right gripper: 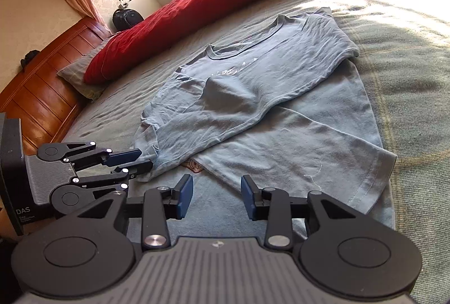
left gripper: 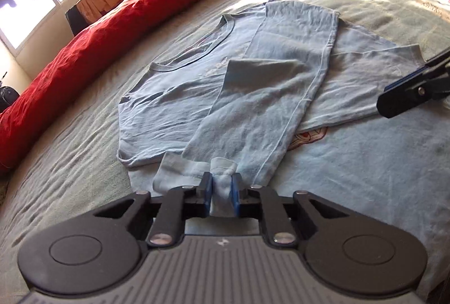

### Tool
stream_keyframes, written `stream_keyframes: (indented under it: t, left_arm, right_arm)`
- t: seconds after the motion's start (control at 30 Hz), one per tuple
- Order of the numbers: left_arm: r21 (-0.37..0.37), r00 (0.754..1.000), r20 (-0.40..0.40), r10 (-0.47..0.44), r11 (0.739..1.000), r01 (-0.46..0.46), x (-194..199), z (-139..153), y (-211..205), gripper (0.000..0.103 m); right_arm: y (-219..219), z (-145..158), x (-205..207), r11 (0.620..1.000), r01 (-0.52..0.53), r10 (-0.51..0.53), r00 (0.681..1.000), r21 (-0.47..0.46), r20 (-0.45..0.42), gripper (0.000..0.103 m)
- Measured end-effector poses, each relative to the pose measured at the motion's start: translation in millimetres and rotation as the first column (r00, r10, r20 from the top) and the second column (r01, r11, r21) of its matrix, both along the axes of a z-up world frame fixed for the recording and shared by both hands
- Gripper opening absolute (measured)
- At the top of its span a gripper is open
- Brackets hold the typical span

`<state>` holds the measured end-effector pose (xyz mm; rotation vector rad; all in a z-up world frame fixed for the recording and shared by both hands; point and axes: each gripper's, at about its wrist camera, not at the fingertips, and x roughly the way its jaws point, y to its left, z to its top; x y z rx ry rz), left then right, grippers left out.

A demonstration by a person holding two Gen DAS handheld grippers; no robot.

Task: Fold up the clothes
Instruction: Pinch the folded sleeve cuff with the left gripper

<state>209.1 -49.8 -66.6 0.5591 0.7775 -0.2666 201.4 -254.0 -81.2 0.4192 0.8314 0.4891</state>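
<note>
The bed [left gripper: 70, 152] fills most of what I see, covered in a pale grey-green sheet with sunlight falling across its far side. Along its far edge lies a long red duvet [left gripper: 135, 17], bunched into a roll, with a wooden headboard [right gripper: 42, 90] at one end. In the middle of the bed lies the light blue T-shirt [left gripper: 197, 95], neckline towards the duvet, one side already folded over across the body so that a long flap runs diagonally towards me. My left hand-held gripper [left gripper: 222, 188] is clamped on the bunched near corner of that flap, the blue pads pressing the cloth between them. My right hand-held gripper [right gripper: 217, 195] hangs over the near hem with its jaws apart and nothing between them.
</note>
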Motion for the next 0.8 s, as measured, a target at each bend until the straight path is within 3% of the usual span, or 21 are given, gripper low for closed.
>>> stream_keyframes:
  t: [0.2,0.3,0.43,0.53,0.8]
  left_arm:
    - [-0.138,0.995,-0.003,0.100,0.986,-0.099,-17.4,12.0,34.8,0.007]
    - [-0.237,0.988,-0.036,0.147,0.960,-0.152,-30.6,17.6,55.2,0.006]
    - [-0.297,0.975,-0.079,0.208,0.929,-0.222,-34.6,10.5,73.4,0.012]
    - [-0.368,0.966,-0.128,0.225,0.894,-0.256,-31.7,5.3,85.3,0.016]
    - [-0.560,0.944,-0.233,0.235,0.761,-0.328,-23.9,-1.7,110.0,0.043]
  right_arm:
    - [0.7,-2.2,1.3,1.000,0.003,-0.003,1.000,0.000,-0.005,0.044]
    - [2.7,-2.0,0.9,1.000,0.005,-0.005,1.000,0.001,-0.003,0.045]
    - [7.7,-3.1,2.1,1.000,0.002,-0.002,1.000,-0.003,-0.011,0.046]
    - [11.1,-2.2,0.8,1.000,-0.002,0.002,1.000,-0.009,-0.010,0.046]
    - [10.6,-0.6,1.4,1.000,0.004,-0.004,1.000,-0.018,-0.008,0.048]
